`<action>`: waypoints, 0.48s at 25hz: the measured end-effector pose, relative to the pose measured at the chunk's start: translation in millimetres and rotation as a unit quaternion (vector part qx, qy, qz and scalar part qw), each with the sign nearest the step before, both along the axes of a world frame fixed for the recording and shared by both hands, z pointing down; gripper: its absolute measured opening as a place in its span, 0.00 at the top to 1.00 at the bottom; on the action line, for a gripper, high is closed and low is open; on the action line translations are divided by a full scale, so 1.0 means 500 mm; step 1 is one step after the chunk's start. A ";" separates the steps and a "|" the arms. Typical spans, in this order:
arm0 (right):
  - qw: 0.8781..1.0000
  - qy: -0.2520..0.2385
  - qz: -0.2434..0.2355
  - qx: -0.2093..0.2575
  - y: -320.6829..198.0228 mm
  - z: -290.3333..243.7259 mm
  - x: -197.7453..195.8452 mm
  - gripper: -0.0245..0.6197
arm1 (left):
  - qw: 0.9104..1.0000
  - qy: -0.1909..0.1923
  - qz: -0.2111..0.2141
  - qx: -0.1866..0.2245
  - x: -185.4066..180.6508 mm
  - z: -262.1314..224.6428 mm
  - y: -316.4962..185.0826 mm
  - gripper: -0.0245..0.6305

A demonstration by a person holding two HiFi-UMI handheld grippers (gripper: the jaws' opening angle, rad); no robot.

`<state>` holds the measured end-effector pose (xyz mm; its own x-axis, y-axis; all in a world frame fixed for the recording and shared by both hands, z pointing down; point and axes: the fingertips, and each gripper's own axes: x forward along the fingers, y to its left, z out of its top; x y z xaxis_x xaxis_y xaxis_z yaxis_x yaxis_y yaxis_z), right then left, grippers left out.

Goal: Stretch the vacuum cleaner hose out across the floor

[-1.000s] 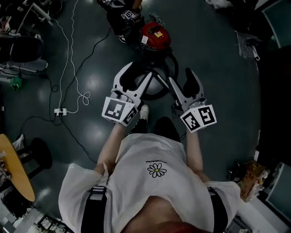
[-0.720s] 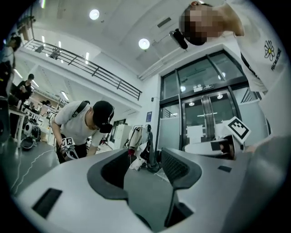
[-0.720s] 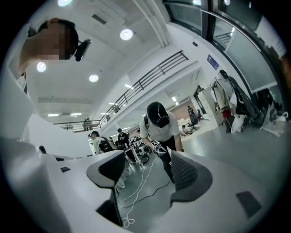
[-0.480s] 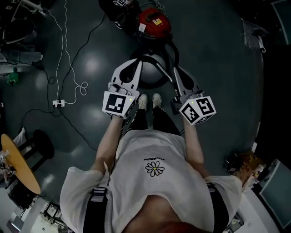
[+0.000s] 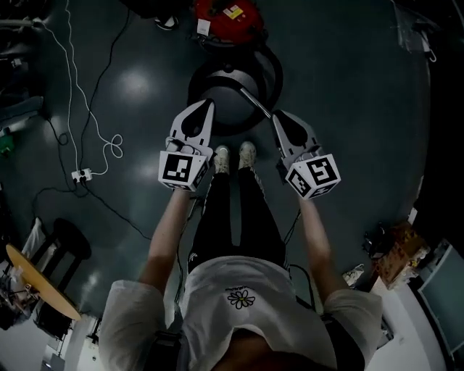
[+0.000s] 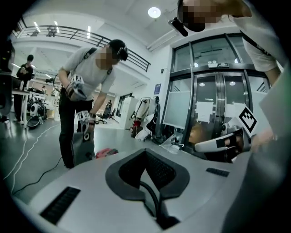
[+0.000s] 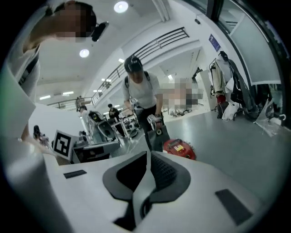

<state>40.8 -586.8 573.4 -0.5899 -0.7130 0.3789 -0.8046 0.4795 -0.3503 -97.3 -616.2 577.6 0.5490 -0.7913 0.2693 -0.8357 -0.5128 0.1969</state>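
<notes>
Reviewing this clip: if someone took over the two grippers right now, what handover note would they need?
Left gripper: shut, nothing between its fingers.
Right gripper: shut, also empty. Neither one touches the hose.
Red vacuum cleaner stands on the floor ahead. Its black hose lies curled in a loop beside it.
Done: nothing yet, the hose is not stretched.
Left: open the fingers, take hold of the hose and draw it out straight across the floor.

Black hose (image 5: 276,72) coiled in loop on floor, beside red vacuum (image 5: 226,16).
</notes>
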 end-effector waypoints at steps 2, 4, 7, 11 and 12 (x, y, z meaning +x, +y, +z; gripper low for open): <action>1.000 0.024 0.014 -0.009 -0.029 0.135 0.026 0.94 | 1.000 -0.024 -0.011 -0.004 -0.003 0.131 -0.035 0.95; 0.999 0.033 0.033 -0.029 -0.051 0.278 0.044 0.76 | 0.999 -0.033 -0.009 -0.026 -0.001 0.278 -0.057 0.90; 0.994 0.080 0.000 -0.072 -0.067 0.507 0.036 0.53 | 0.998 -0.037 0.008 -0.058 0.012 0.484 -0.077 0.69; 0.975 0.171 -0.083 -0.117 -0.071 0.805 0.022 0.52 | 0.995 -0.051 0.021 -0.082 0.042 0.701 -0.091 0.67; 0.968 0.191 -0.099 -0.130 -0.074 0.876 0.021 0.52 | 0.994 -0.053 0.024 -0.087 0.048 0.747 -0.093 0.67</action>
